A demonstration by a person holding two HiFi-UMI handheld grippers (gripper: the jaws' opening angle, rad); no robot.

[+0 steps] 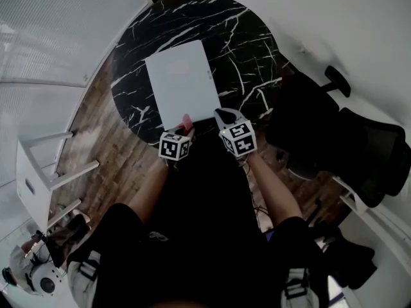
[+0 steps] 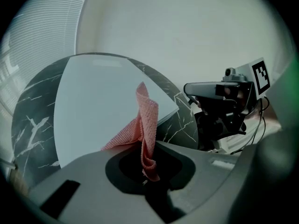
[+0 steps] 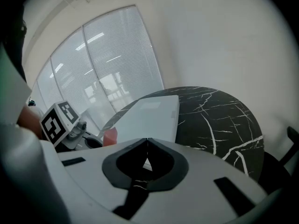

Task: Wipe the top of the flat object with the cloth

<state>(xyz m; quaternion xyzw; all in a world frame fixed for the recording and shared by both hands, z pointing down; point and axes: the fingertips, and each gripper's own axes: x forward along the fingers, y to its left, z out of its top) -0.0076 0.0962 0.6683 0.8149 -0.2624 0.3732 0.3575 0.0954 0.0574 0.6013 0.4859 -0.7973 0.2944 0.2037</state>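
Note:
A flat white object [image 1: 183, 82] lies in the middle of a round black marble table [image 1: 250, 50]. My left gripper [image 1: 185, 128] is at the object's near edge, shut on a pink cloth [image 1: 187, 121]. In the left gripper view the cloth [image 2: 147, 120] stands up out of the left gripper [image 2: 145, 149] in a twisted fold over the near edge of the flat object [image 2: 98, 101]. My right gripper [image 1: 226, 115] hovers beside it to the right over the table's near rim. Its jaws meet with nothing held, as the right gripper [image 3: 148, 141] shows in its own view.
A black office chair [image 1: 359, 153] stands to the right of the table. A white stool [image 1: 38, 178] is on the wooden floor at the left. Blinds [image 3: 112, 64] cover the windows on the left side, and a white wall runs behind the table.

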